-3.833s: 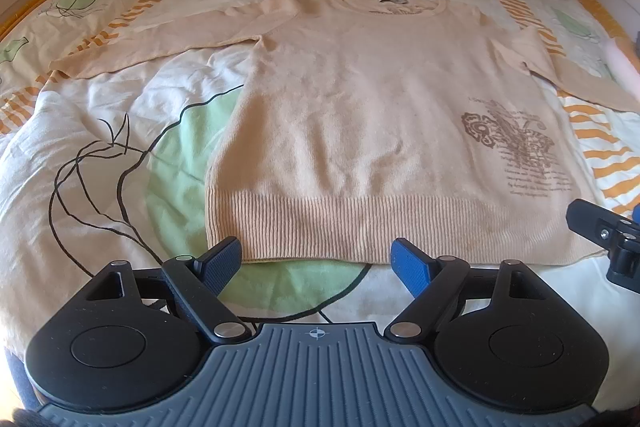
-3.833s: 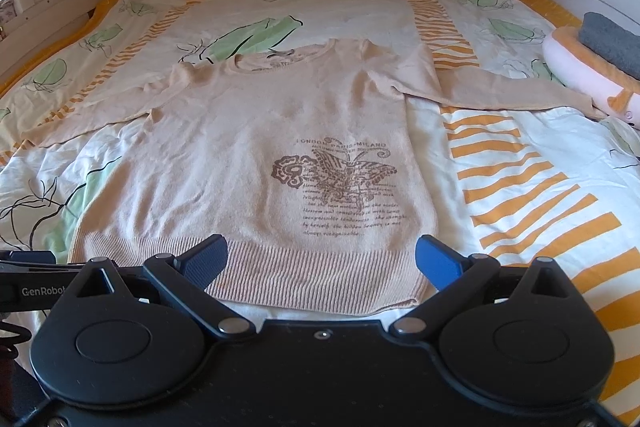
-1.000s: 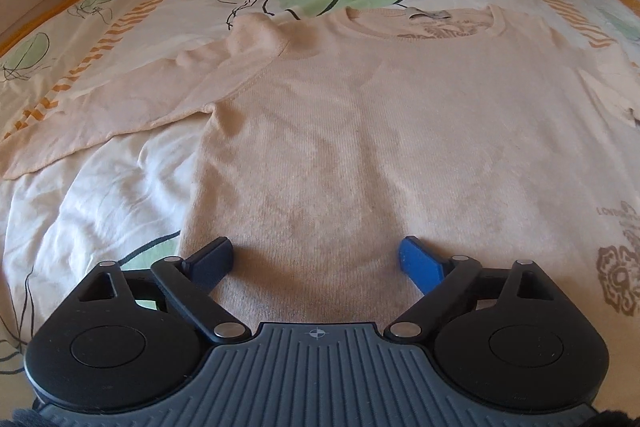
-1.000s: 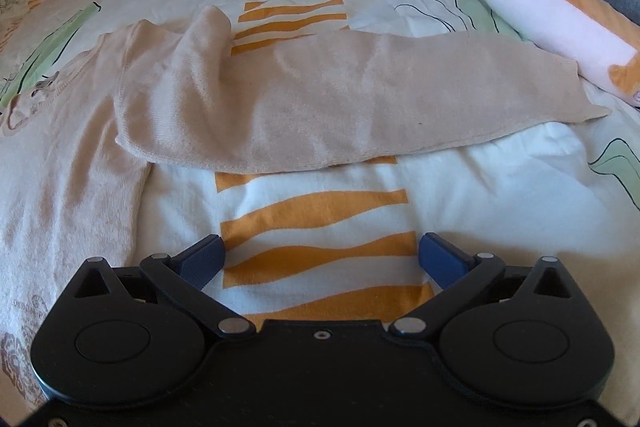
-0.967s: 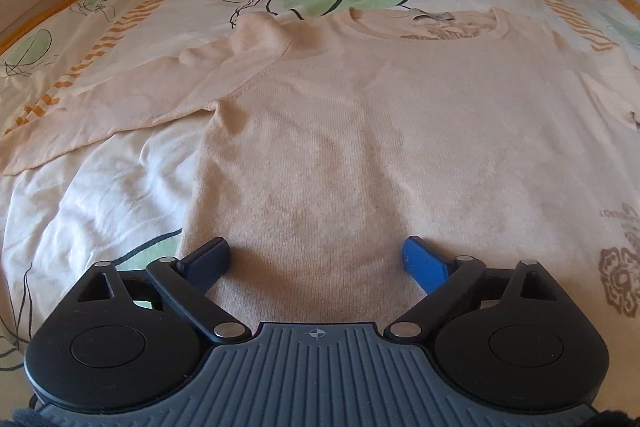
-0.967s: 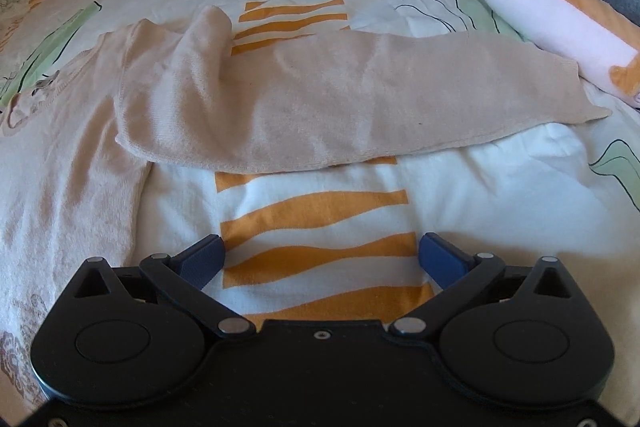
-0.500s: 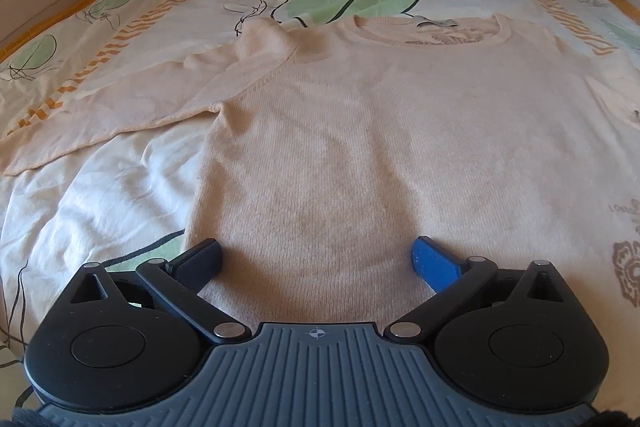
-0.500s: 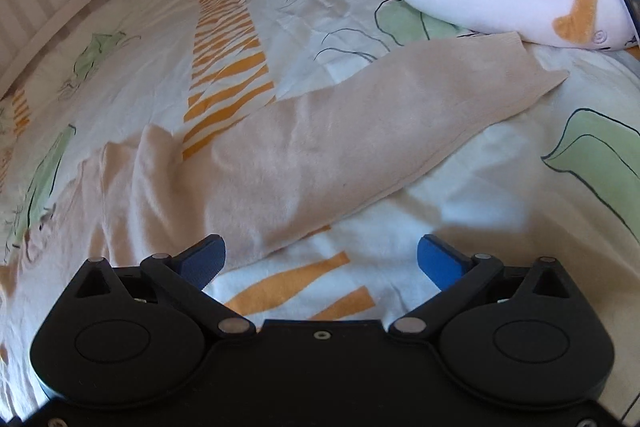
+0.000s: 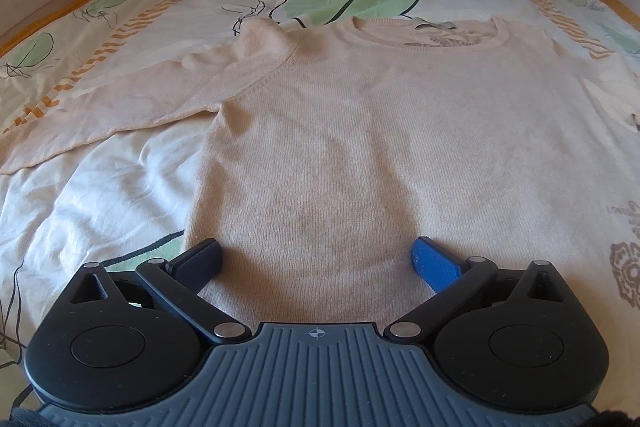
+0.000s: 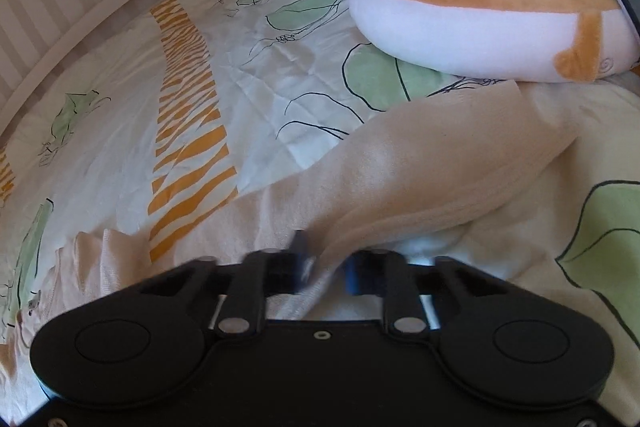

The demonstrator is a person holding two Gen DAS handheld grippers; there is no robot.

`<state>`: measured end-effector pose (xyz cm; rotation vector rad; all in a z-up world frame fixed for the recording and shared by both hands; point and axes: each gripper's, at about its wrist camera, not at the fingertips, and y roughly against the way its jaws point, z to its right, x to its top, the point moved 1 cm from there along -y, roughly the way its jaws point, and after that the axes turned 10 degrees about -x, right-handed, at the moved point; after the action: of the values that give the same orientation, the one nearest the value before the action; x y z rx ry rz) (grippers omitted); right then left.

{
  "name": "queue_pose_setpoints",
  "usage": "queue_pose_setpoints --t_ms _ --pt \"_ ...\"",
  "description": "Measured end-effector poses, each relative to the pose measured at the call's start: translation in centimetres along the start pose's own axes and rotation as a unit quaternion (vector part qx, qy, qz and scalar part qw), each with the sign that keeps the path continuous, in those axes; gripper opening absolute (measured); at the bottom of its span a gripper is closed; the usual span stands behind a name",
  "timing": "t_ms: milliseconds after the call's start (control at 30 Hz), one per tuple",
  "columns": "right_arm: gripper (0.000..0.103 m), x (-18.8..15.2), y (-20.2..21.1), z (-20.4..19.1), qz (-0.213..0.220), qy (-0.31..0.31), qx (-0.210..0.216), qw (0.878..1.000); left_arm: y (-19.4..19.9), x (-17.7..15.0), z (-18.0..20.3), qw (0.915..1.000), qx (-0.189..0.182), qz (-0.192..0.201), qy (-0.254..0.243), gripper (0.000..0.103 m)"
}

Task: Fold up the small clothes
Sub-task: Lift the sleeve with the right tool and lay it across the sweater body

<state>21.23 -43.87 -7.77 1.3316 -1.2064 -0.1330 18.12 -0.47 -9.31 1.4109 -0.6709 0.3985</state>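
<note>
While left gripper jaws gape over sweater, right gripper jaws pinch sleeve.

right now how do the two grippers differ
The left gripper has its jaws wide open; the right gripper is shut. The left gripper holds nothing, its blue pads either side of the sweater body; the right gripper pinches the sweater's sleeve. The cloth by the left gripper lies flat, while the sleeve bunches up at the right gripper. Both point down at the bedspread.
</note>
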Motion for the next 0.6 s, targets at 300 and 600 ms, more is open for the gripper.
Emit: queue_pose_setpoints --t_ms 300,600 --pt "0.016 -0.9 11.4 -14.0 0.161 0.258 0.074 0.95 0.0 0.0 -0.5 0.9999 -0.013 0.003 0.004 0.103" --pt "0.014 -16.4 14.3 -27.1 0.12 0.512 0.225 0.82 0.3 -0.1 -1.2 0.9994 -0.032 0.003 0.01 0.103"
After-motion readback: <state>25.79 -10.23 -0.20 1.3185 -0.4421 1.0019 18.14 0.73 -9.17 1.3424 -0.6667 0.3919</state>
